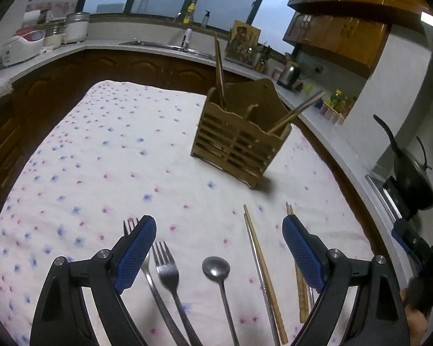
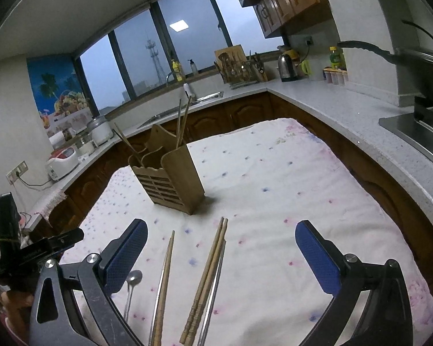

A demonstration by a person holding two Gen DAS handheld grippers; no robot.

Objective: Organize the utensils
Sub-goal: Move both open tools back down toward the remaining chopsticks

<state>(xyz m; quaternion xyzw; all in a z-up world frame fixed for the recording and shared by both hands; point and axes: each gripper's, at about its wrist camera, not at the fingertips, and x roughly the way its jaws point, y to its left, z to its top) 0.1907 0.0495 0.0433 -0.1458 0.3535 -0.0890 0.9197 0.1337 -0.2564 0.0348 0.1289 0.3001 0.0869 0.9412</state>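
A wooden utensil holder [image 1: 239,141] stands on the flowered cloth and holds several chopsticks; it also shows in the right wrist view [image 2: 170,181]. My left gripper [image 1: 218,225] is open and empty above two forks [image 1: 166,268], a metal spoon [image 1: 216,268] and a chopstick pair [image 1: 261,271]. Another wooden pair [image 1: 301,294] lies partly behind its right finger. My right gripper [image 2: 220,230] is open and empty above a wooden chopstick pair [image 2: 207,276], a metal chopstick [image 2: 213,297] and a further pair [image 2: 163,285]. The spoon [image 2: 132,281] shows beside its left finger.
The table [image 1: 106,155] is ringed by kitchen counters [image 2: 346,112] with a sink [image 2: 184,106], rice cookers [image 1: 29,40], a kettle [image 2: 287,67] and a dish rack [image 2: 241,72]. A black wok [image 2: 418,66] sits on the stove at the right.
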